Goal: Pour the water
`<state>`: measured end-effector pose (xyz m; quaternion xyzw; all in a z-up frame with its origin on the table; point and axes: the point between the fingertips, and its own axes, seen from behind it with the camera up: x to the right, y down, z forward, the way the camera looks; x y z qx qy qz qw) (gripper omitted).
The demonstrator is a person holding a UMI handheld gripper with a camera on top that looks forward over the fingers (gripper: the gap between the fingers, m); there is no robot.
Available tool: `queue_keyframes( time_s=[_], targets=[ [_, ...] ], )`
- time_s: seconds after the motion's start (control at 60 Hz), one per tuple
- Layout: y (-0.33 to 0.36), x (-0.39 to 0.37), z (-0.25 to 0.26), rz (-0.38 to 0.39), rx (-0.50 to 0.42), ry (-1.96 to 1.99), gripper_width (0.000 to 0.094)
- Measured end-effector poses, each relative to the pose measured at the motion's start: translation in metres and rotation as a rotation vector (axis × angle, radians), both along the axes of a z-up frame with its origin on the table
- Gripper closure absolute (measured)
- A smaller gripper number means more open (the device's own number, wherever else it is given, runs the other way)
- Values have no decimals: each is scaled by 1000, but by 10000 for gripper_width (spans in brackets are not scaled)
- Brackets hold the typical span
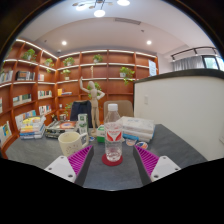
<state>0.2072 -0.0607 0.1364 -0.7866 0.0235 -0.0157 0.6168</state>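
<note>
A clear plastic water bottle point(113, 133) with a white cap and a red-and-white label stands upright on a round red coaster point(113, 158) on the grey table point(110, 177). It stands just ahead of my fingers, in line with the gap between them. My gripper point(112, 162) is open and empty, with a wide gap to the bottle at either side. The purple pads point(80, 159) show at left and right. A pale yellow cup point(69, 143) stands left of the bottle, beside the left finger.
A clear plastic box point(136, 128) lies behind the bottle to the right. Books and small items point(32, 127) sit at the table's far left. A wooden figure point(93, 98) stands beyond. Bookshelves point(25, 85) line the walls, and a white partition point(180, 100) rises at right.
</note>
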Motion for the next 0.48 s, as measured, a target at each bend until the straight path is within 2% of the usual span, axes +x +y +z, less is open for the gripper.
queue_keyframes(
  time_s=[0.117,0.483],
  targets=[
    [-26,-6,13,-8,0,-17,104],
    [-51,-31,26,48,7,-3,100]
  ],
)
